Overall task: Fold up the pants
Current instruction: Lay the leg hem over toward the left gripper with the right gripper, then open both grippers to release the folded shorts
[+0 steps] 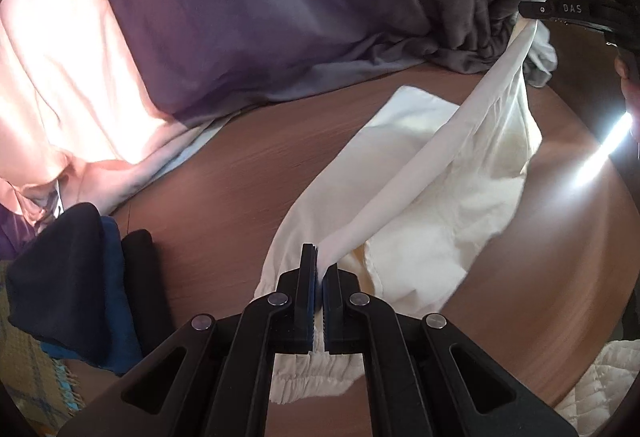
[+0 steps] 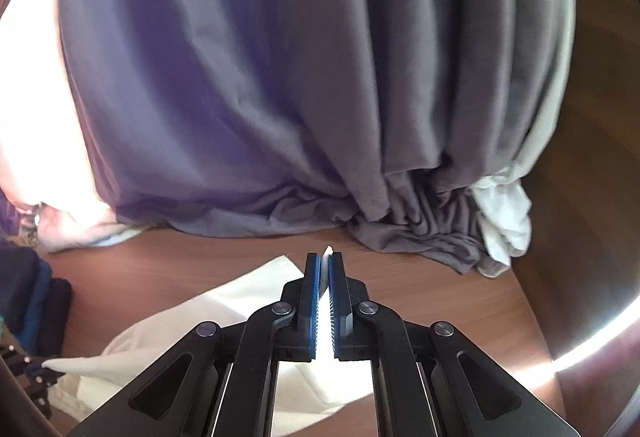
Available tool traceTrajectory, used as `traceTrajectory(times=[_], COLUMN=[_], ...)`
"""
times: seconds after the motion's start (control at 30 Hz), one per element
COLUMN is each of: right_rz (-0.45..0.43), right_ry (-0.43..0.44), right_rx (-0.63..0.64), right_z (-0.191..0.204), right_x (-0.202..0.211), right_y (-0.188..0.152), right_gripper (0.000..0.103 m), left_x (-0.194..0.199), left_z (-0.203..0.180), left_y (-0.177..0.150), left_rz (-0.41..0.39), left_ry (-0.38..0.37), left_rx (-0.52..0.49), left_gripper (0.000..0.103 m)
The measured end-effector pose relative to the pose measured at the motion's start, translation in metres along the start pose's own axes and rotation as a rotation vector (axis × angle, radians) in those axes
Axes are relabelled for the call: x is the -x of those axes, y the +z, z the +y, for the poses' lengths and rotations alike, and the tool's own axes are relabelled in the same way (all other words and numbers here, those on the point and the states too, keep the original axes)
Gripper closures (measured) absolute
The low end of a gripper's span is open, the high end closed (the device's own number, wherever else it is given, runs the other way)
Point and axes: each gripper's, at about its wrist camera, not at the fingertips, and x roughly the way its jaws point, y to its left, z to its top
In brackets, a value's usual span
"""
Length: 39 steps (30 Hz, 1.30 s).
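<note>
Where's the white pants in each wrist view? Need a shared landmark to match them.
Left wrist: white pants fill centre to right, stretched from the left claw at bottom centre up to the right claw at the upper right.
Right wrist: white pants lie lower left to centre, pinched in the right claw.
Shared landmark: the grey curtain bunched on the wooden table.
</note>
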Motion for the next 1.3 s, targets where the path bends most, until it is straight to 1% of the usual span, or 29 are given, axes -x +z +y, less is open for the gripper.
traceTrajectory(times=[0.07,0.3,0.47,0.7,0.9,1.0,1.17,1.3], right_rz=[0.018,0.08,0.133,0.198,0.231,0.249,0.265,0.277], right_ry=[0.005,0.007,0.008,0.01,0.016,0.015,0.012,0.012], right_rx=[0.015,0.051,0.069,0.095,0.134,0.141,0.142,0.147], right_z=[0.007,0.028,0.038,0.051,0.063,0.067,0.071,0.074], right_x=[-0.016,-0.078,-0.118,-0.169,-0.201,-0.215,-0.228,-0.236], right_y=[0.002,0.012,0.011,0.008,0.005,0.004,0.0,-0.001], right_gripper=[0.098,0.098,0.098,0.098,0.098,0.098,0.098,0.098], left_x=[-0.011,-0.048,-0.073,-0.097,-0.111,-0.114,-0.118,-0.123], left_z=[0.004,0.021,0.028,0.037,0.043,0.045,0.046,0.048], left_y=[0.003,0.014,0.018,0.022,0.025,0.025,0.026,0.025], left_rz=[0.009,0.068,0.109,0.14,0.167,0.173,0.175,0.182], left_ry=[0.007,-0.008,-0.015,-0.033,-0.048,-0.047,-0.046,-0.036], left_rx=[0.005,0.046,0.055,0.112,0.156,0.16,0.167,0.175], left_gripper=[0.098,0.098,0.098,0.098,0.097,0.097,0.097,0.093])
